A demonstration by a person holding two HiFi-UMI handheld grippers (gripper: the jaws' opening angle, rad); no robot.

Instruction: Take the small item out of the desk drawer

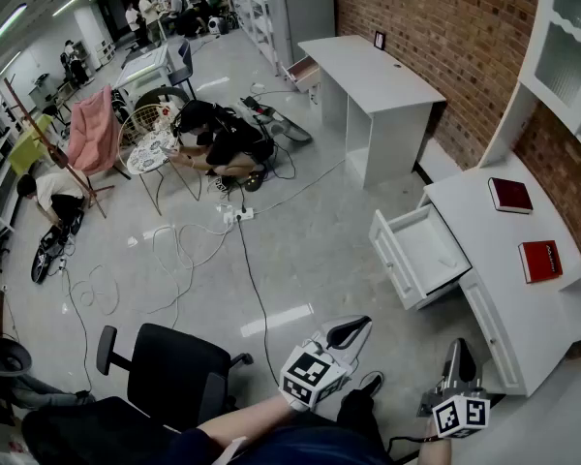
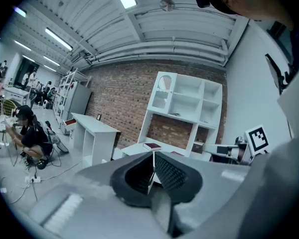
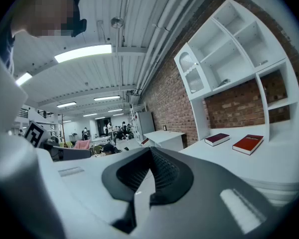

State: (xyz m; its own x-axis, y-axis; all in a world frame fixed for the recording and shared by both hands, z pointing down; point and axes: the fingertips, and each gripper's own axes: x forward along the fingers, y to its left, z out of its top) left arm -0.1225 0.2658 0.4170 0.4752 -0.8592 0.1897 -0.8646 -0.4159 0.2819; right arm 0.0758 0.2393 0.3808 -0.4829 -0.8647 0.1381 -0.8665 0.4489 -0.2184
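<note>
**A:** At the head view's lower edge, nearest the wearer: left tool (image 1: 360,324) and right tool (image 1: 461,346), each pressed together on nothing.

**B:** The step in hand?

**A:** Probably the approach. Spread one tool before it enters the open drawer (image 1: 432,250) from above, clear of the walls.

**B:** The small item?

**A:** None can be seen in the drawer, which projects from the worktop (image 1: 484,235). Heading and long axis cannot be told.

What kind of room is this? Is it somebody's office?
Probably a big workshop or lab hall staged like an office: white desks against a brick wall, cables strewn across the shiny floor, and storage racks at the far end.
</note>
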